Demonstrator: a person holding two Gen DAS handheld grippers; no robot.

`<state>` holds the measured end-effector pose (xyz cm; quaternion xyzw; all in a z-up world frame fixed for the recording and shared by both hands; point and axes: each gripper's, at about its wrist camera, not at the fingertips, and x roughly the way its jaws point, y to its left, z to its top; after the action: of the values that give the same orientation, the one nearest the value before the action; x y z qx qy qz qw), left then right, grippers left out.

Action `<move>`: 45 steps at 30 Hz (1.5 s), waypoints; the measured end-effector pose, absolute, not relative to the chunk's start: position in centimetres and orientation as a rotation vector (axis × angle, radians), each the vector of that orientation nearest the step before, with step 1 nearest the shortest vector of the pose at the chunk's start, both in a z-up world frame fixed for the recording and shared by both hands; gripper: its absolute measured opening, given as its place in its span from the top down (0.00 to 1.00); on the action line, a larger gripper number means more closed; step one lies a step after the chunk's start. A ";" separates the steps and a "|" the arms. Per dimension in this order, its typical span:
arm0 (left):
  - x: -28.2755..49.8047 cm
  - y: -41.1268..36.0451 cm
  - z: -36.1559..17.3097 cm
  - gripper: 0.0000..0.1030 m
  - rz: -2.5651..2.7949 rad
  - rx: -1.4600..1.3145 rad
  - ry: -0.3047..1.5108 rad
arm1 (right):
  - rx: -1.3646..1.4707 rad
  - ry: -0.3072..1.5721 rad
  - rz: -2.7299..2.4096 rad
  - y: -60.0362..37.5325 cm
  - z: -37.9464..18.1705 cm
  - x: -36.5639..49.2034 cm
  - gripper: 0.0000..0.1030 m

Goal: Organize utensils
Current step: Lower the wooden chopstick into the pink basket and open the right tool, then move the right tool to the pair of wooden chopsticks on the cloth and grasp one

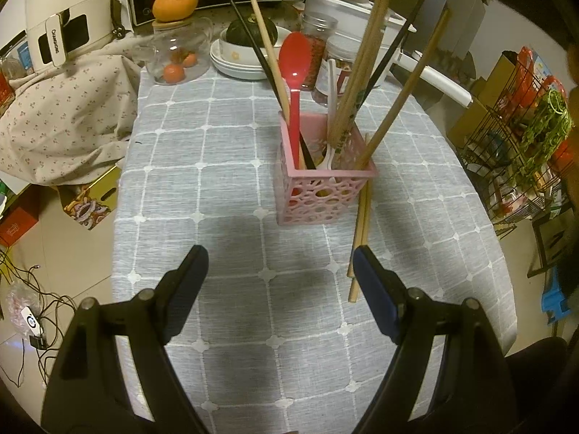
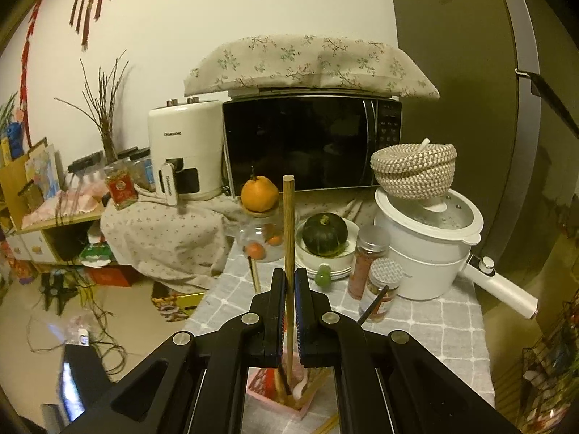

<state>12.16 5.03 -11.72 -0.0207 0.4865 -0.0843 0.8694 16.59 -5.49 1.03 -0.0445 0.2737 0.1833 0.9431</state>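
Chopsticks: two wooden ones (image 1: 358, 238) lie on the tablecloth (image 1: 217, 188) right of the pink holder (image 1: 322, 191) at centre. Left gripper (image 1: 280, 282) stands spread and empty; right gripper (image 2: 288, 282) pinches one upright chopstick (image 2: 288, 224) above the holder.

Left wrist view: steep look down at grey checked tablecloth (image 1: 231, 166), pink holder (image 1: 322, 184) near, frame centre. Right wrist view: shallower, directly above that holder (image 2: 275, 394), facing microwave (image 2: 307, 141). Shared: holder, white pot (image 1: 365, 25) (image 2: 427, 249), glass jar (image 1: 181, 54) (image 2: 260, 238).
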 end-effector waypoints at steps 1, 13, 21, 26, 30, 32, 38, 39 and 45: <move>12.1 5.0 -11.7 0.20 -0.175 -0.045 1.016 | -0.095 0.562 0.370 -5.4 0.6 16.8 0.95; 11.9 5.2 -11.3 0.20 -0.174 -0.066 1.005 | -0.028 0.620 0.361 -5.7 -2.2 18.5 0.93; 11.8 5.2 -11.1 0.20 -0.171 -0.064 0.988 | 0.036 0.567 0.400 -7.3 1.1 16.4 0.53; 11.6 5.0 -11.0 0.20 -0.168 -0.054 0.978 | 0.076 0.492 0.397 -9.8 4.1 14.2 0.29; 11.4 5.1 -10.9 0.19 -0.163 -0.059 0.966 | 0.076 0.481 0.356 -12.7 4.4 12.8 0.14; 11.5 5.1 -11.0 0.18 -0.156 -0.065 0.962 | 0.075 0.499 0.322 -14.3 3.4 12.6 0.11; 12.0 5.4 -11.8 0.17 -0.136 -0.092 0.979 | 0.066 0.628 0.238 -17.2 -2.1 13.6 0.10; 12.1 5.4 -12.0 0.17 -0.133 -0.096 0.983 | 0.067 0.651 0.228 -17.5 -3.3 13.9 0.10; 12.6 5.4 -12.8 0.16 -0.111 -0.087 1.010 | 0.043 0.740 0.179 -18.2 -9.9 15.6 0.10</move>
<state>12.58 5.43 -12.80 -0.0418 0.4832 -0.0534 0.8729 15.55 -18.23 -9.93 0.0209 0.3610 0.0874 0.9282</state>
